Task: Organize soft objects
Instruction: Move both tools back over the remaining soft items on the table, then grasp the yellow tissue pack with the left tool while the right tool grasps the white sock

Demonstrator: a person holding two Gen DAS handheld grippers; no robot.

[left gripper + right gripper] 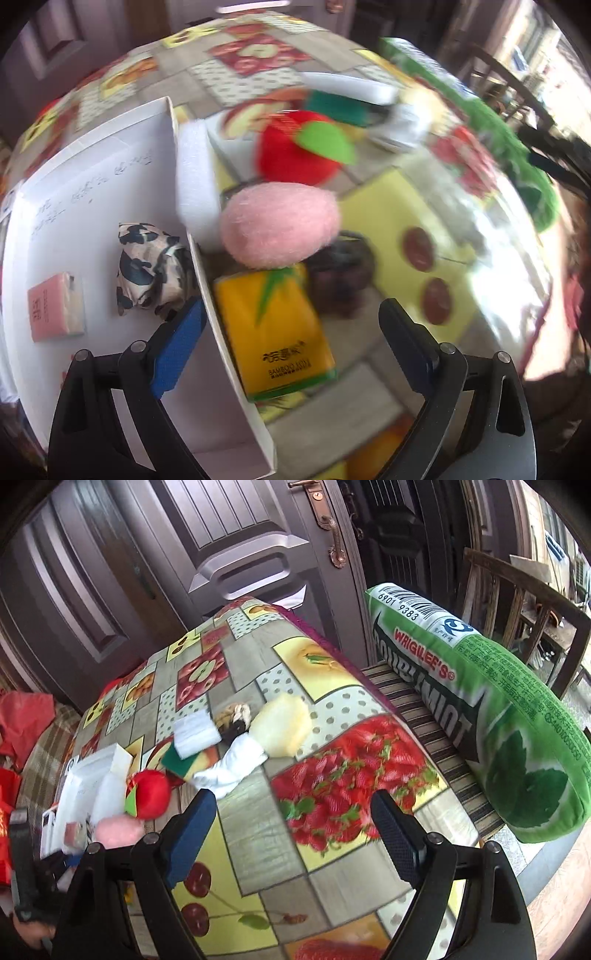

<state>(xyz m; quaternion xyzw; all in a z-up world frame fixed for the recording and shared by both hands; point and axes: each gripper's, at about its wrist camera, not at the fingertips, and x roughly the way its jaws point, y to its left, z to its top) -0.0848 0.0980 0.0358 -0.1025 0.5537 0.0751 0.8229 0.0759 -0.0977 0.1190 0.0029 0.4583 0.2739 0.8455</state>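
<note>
My left gripper (291, 339) is open and points down. Its blue-padded finger (177, 350) is over the inside of the white box (92, 177); the other finger (406, 347) is outside. Between them lie the box wall and a yellow tissue pack (277, 332). Past the pack are a pink plush (280, 225), a red plush apple (299, 147), a white sponge (195, 177) and a dark object (340, 273). Inside the box lie a cow-print bundle (151, 269) and a pink packet (55, 308). My right gripper (295, 827) hangs open and empty over the tablecloth (258, 849).
A white sock (232, 768), green sponge (173, 762), white sponge (194, 734) and yellow sponge (284, 725) lie mid-table. A big green gum-pack pillow (498, 720) rests on a striped seat beside the table. A door (240, 554) and wooden chair (517, 602) stand behind.
</note>
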